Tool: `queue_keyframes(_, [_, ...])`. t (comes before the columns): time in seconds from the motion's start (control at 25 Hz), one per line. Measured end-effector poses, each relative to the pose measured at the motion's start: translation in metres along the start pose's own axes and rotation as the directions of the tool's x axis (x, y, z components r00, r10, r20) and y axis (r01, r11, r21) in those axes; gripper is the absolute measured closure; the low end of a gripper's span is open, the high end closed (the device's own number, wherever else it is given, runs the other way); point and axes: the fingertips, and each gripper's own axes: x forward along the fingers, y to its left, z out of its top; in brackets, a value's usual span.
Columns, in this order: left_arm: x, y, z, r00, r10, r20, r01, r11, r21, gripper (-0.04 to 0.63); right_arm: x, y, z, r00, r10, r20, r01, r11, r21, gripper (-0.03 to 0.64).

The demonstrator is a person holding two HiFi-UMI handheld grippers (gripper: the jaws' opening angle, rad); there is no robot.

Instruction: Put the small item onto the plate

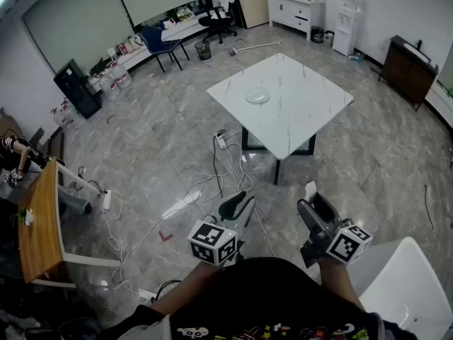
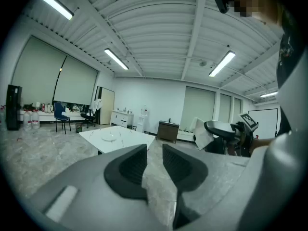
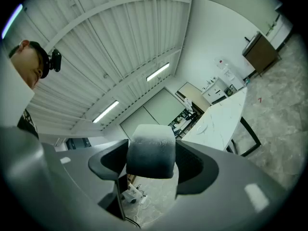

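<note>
The right gripper (image 3: 152,154) had its jaws spread wide and clamped on the small item (image 3: 150,141), one pad against each flank. The item was a pale, round-cornered piece whose upper end stood clear above the jaw tips. The left gripper (image 2: 154,150) carried nothing, its jaws drawn in until only a narrow slit of floor showed between them. Both grippers were held out in front of the person, side by side and apart.

Judging by its small bulk and the easy way it sat in the grip, the item was probably light. Its frosted, slightly rounded face suggested something soft or thin rather than rigid, so a firm squeeze could deform it. The hold across its middle looked like the right place, with enough of the piece left free above to set down first.

Further out lay the marbled floor (image 1: 156,154) with loose cables (image 1: 212,183). Beyond these stood the white surface (image 1: 304,112), well apart from both grippers, with the plate (image 1: 257,96) lying on it towards its far side.

The item's lower end was hidden behind the jaws, and its material could not be settled from any view. The plate was too small to tell whether anything lay on it. The person's body cut off the bottom of the head view.
</note>
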Motion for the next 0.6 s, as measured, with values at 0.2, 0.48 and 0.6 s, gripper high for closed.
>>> queue_keyframes(0.2, [0.004,0.012,0.009,1.000,-0.013,0.024,0.013,1.000,-0.003,0.399,0.024,0.011,0.000,1.000,0.014,-0.007,-0.015,0.999,-0.051,0.287])
queue_keyframes(0.48, [0.006,0.018,0.008,0.999,-0.027,0.023,0.027,1.000,0.000,0.399,0.044,0.017,-0.016,0.998,0.038,-0.054,-0.043,0.995,-0.095,0.285])
queue_keyframes(0.6, [0.005,0.019,-0.001,1.000,-0.017,0.005,0.017,1.000,-0.018,0.399,0.043,0.014,-0.022,0.997,0.027,-0.072,-0.033,0.996,-0.086,0.285])
